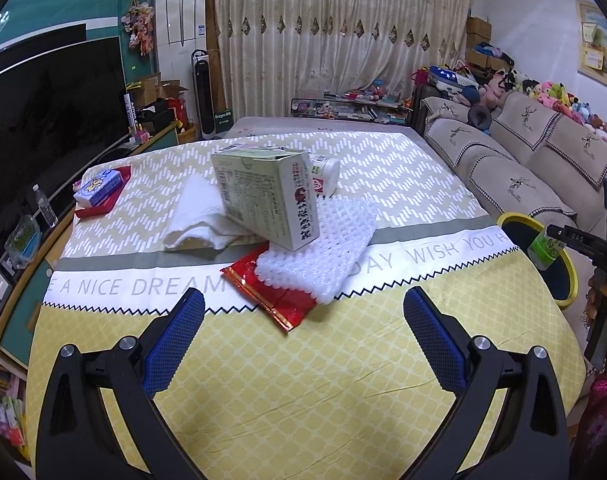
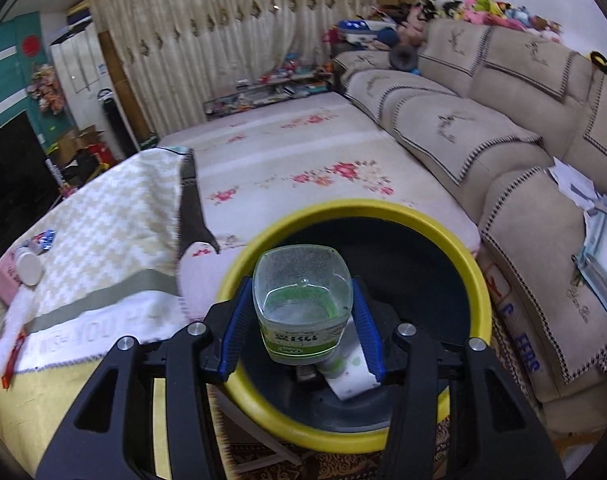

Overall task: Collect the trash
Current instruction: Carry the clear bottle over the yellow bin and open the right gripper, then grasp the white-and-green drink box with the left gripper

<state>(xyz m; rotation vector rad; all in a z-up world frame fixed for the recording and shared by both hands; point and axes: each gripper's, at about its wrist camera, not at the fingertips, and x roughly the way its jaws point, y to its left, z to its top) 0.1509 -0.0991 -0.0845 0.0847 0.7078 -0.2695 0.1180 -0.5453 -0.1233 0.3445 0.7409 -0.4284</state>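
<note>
My right gripper (image 2: 301, 308) is shut on a clear plastic bottle with a green label (image 2: 301, 300) and holds it over the yellow-rimmed trash bin (image 2: 479, 280); the bottle (image 1: 545, 248) and the bin (image 1: 571, 276) also show at the right of the left wrist view. My left gripper (image 1: 303, 312) is open and empty above the table, just short of a red wrapper (image 1: 275, 300). Behind it lie white bubble wrap (image 1: 323, 248), a tilted green-white carton (image 1: 271, 196), a white bottle (image 1: 325, 174) and a white cloth (image 1: 199, 216).
A red tray with a blue-white tissue pack (image 1: 101, 190) sits at the table's left. A beige sofa (image 2: 523, 152) stands right of the bin, with a floral-covered surface (image 2: 303, 168) behind it. A paper scrap (image 2: 353, 380) lies inside the bin.
</note>
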